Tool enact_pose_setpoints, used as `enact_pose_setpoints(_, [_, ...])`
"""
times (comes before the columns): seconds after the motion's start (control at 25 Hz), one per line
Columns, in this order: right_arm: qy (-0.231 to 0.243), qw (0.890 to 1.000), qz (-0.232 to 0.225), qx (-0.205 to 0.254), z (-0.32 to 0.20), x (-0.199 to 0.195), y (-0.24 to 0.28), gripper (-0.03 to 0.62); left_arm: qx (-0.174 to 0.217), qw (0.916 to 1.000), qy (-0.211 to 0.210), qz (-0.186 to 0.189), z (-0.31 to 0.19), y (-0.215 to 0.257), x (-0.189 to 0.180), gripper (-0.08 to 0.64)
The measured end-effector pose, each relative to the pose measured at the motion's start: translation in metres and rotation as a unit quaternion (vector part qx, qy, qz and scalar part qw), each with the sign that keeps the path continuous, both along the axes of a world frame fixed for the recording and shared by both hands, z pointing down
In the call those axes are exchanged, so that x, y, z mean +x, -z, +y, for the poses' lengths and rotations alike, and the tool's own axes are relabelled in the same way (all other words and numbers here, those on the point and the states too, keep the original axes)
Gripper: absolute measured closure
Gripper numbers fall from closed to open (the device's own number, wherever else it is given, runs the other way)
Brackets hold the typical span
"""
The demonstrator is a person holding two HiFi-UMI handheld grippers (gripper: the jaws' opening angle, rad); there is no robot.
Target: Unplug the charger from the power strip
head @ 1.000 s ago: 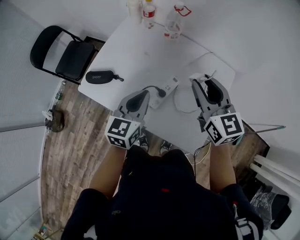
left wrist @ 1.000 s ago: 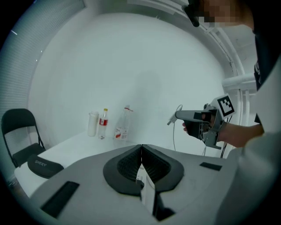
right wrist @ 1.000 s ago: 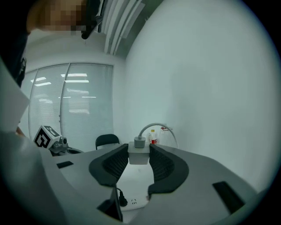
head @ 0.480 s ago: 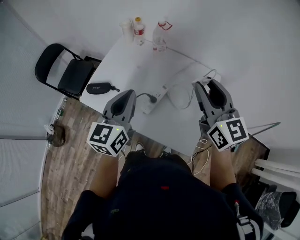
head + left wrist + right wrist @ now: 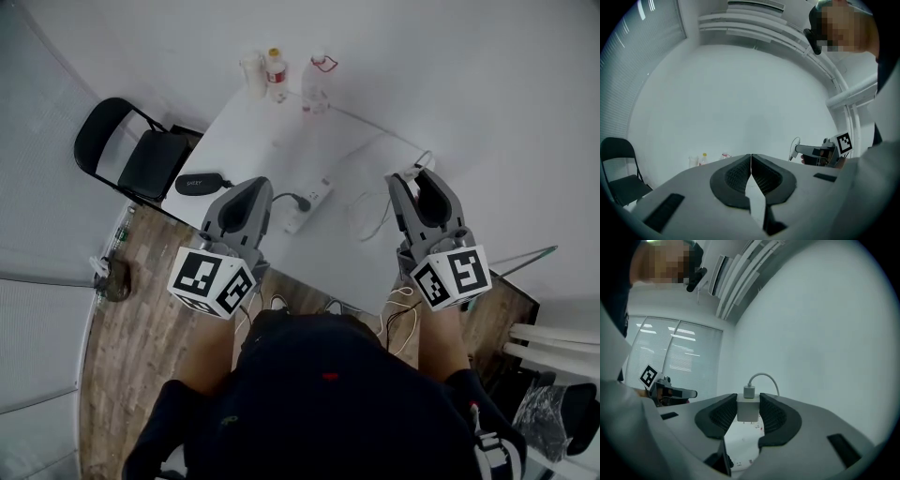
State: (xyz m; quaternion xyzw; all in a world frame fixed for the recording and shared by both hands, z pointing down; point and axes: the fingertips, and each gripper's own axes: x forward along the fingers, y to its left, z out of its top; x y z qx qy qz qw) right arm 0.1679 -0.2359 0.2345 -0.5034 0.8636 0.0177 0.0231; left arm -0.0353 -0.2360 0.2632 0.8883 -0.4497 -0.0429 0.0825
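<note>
White: one charger (image 5: 749, 413) in right tool (image 5: 748, 401); one power strip (image 5: 309, 204); left tool (image 5: 750, 160) closed.

black folding chair (image 5: 150, 161), black case (image 5: 199, 184) on white table (image 5: 262, 141), bottles (image 5: 275, 73)

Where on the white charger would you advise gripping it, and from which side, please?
Grip the charger across the two flat opposite sides of its blocky body, approaching crosswise, so that the cable at one end and the prongs at the other stay clear. The right gripper holds it that way.
</note>
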Motion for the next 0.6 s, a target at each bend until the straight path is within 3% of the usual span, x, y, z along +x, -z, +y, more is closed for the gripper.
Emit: enact_pose_setpoints(0.6, [-0.008,1.0,0.002,-0.004,-0.0009,0.005,-0.0025,0.436,0.011,0.9998,-0.007,-0.015,-0.0026,0.0014,0.0041,0.535])
